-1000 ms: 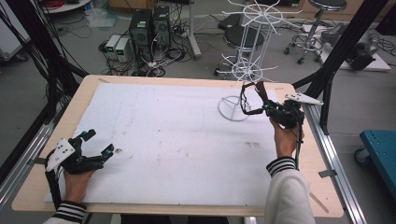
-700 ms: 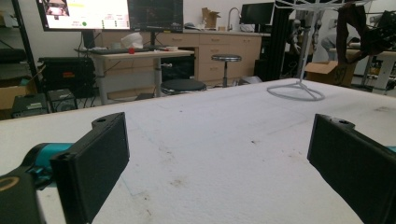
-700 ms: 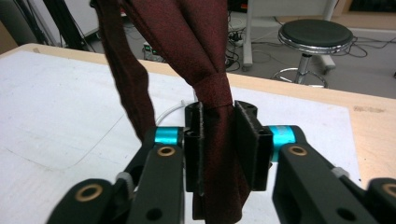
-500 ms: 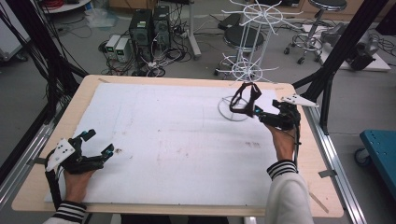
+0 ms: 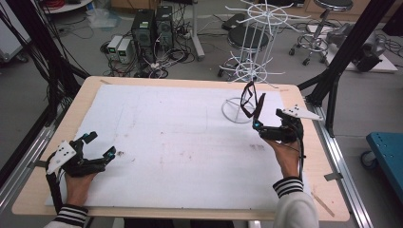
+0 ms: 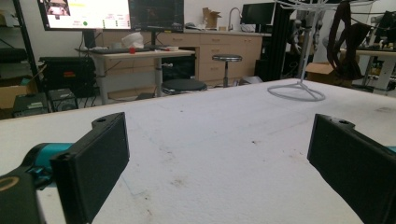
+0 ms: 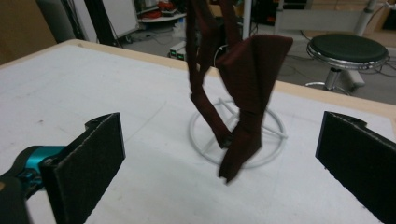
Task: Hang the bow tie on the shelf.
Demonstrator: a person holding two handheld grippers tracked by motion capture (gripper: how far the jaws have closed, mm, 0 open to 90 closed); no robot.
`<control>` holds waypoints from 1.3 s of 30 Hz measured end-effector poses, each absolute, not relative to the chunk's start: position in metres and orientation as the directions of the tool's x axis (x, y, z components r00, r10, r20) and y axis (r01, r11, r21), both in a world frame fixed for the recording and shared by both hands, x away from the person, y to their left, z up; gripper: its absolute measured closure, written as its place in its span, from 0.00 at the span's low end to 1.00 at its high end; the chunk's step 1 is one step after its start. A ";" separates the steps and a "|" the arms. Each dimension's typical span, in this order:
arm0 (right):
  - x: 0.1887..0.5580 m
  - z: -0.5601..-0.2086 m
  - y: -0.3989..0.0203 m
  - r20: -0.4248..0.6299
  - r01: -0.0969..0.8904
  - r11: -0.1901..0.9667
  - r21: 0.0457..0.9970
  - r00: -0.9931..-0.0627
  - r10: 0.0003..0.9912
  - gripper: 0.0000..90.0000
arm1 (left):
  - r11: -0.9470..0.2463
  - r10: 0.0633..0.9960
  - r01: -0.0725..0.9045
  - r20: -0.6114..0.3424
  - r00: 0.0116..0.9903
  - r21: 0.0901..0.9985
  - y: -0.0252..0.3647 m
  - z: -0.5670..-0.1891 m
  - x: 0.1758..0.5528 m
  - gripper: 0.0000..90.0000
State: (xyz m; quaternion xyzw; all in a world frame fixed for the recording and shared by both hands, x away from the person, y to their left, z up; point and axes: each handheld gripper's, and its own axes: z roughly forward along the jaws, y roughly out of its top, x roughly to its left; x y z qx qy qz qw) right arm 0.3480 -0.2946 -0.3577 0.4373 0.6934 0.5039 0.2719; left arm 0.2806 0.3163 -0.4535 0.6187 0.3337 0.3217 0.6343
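Note:
A dark maroon tie (image 5: 249, 100) hangs from a low arm of the white wire rack (image 5: 257, 45), and its end dangles just above the rack's ring base (image 7: 275, 140). My right gripper (image 5: 259, 125) is just short of the tie. Its jaws have just been opening and now stand wide, with nothing pressed between them. In the right gripper view the tie (image 7: 243, 88) hangs ahead, between the two pads and apart from both. My left gripper (image 5: 101, 144) rests open on the white sheet at the front left, and the far-off rack base (image 6: 297, 91) and tie (image 6: 348, 43) show past it.
A white sheet (image 5: 171, 142) covers the wooden table (image 5: 304, 95). Black frame posts (image 5: 349, 47) rise at the right edge and dark cables hang at the left. Beyond the table are computers, stools and benches.
The right gripper has let go of the tie and drawn back toward the person; the tie now hangs loose from the rack. The left hand has kept still.

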 end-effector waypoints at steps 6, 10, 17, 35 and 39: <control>0.336 -0.350 -0.283 0.057 0.258 0.097 0.961 -0.532 0.845 0.01 | 0.026 0.821 0.002 -0.023 0.570 1.000 0.316 -0.454 0.280 0.07; 0.329 -0.347 -0.279 0.035 0.223 0.110 0.968 -0.562 0.826 0.01 | 0.026 0.821 0.005 -0.024 0.571 1.000 0.316 -0.453 0.280 0.07; 0.307 -0.367 -0.289 0.036 0.136 0.046 0.990 -0.548 0.836 0.01 | 0.025 0.821 0.004 -0.023 0.571 1.000 0.316 -0.453 0.280 0.07; 0.269 -0.423 -0.289 -0.026 0.045 0.058 0.997 -0.521 0.853 0.01 | 0.016 0.822 -0.001 -0.013 0.570 1.000 0.315 -0.453 0.280 0.07; 0.267 -0.432 -0.288 -0.027 0.038 0.056 0.998 -0.529 0.848 0.01 | 0.015 0.822 0.000 -0.012 0.570 1.000 0.315 -0.453 0.280 0.07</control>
